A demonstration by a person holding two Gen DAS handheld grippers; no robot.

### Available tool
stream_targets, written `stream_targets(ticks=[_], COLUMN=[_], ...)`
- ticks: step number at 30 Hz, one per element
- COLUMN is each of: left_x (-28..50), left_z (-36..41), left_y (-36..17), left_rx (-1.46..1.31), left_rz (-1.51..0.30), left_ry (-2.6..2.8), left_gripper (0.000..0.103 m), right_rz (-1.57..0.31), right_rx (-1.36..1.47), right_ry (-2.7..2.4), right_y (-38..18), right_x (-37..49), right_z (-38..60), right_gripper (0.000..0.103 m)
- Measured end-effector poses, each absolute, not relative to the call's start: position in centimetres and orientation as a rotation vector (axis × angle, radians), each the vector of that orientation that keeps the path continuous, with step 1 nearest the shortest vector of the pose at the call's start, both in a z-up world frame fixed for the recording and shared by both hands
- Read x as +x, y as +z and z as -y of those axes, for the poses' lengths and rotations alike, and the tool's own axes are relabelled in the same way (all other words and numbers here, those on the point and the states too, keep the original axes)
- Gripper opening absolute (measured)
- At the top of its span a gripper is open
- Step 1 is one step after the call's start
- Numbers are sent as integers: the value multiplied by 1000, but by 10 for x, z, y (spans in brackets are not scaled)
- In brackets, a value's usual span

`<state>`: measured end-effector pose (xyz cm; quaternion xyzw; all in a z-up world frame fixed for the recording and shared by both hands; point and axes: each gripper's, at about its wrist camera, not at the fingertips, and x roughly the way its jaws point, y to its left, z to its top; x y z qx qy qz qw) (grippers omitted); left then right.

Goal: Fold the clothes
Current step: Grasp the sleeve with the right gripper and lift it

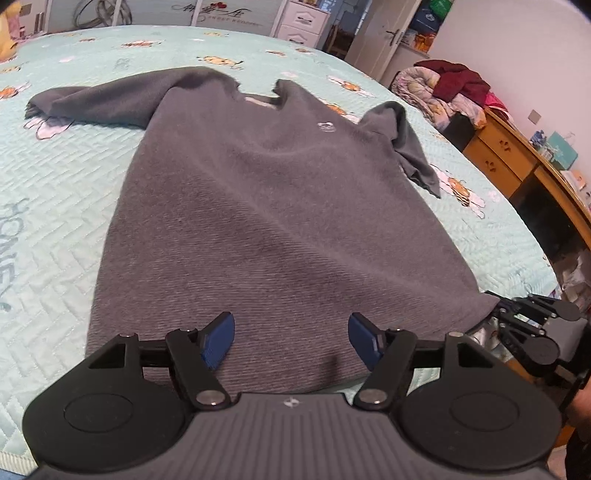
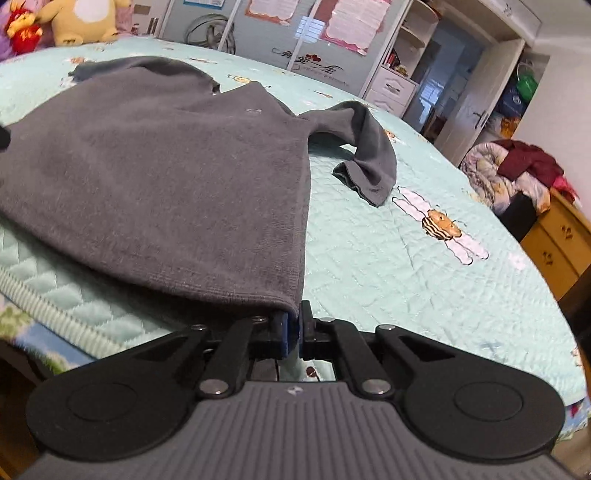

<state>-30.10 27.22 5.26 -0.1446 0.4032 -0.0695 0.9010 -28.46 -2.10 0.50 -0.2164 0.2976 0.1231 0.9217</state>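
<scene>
A grey sweater [image 1: 266, 206] lies flat on the bed, collar at the far end, hem towards me, both sleeves spread outward. My left gripper [image 1: 291, 341] stands open over the middle of the hem, its blue pads [image 1: 219, 341] apart with only cloth beneath. In the right wrist view my right gripper [image 2: 293, 323] is shut on the sweater's [image 2: 166, 177] near right hem corner, the fabric pinched between the blue pads. The same right gripper [image 1: 517, 321] shows at the hem corner in the left wrist view.
The bed carries a light green quilted cover [image 1: 55, 206] printed with bees [image 2: 441, 223]. A wooden desk [image 1: 517, 162] and a heap of bedding and red clothes [image 1: 447, 88] stand at the right. Plush toys [image 2: 81, 18] sit at the far end, wardrobes behind.
</scene>
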Motion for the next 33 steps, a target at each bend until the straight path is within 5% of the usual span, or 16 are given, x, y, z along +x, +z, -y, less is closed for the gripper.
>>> stream_targets(ticks=[3, 5, 7, 15, 19, 23, 33], left_x=[-308, -314, -321, -312, -294, -274, -219], left_z=[-288, -299, -310, -309, -290, -294, -328], left_y=[57, 62, 65, 66, 58, 50, 48], left_rx=[-332, -339, -348, -361, -319, -342, -390], left_rz=[-808, -788, -765, -755, -779, -792, -703], left_ry=[-111, -89, -61, -143, -217, -185, -159], left_gripper=[71, 71, 71, 69, 64, 56, 56], right_rz=[-622, -635, -651, -678, -725, -769, -835], right_rx=[-427, -394, -333, 105, 221, 189, 145], right_ry=[288, 316, 365, 546, 670, 760, 923], right_y=[8, 15, 24, 56, 55, 48, 43], right_x=[-290, -297, -304, -291, -260, -225, -118], right_z=[28, 35, 45, 70, 42, -6, -75], right_gripper=[20, 46, 51, 50, 24, 24, 25])
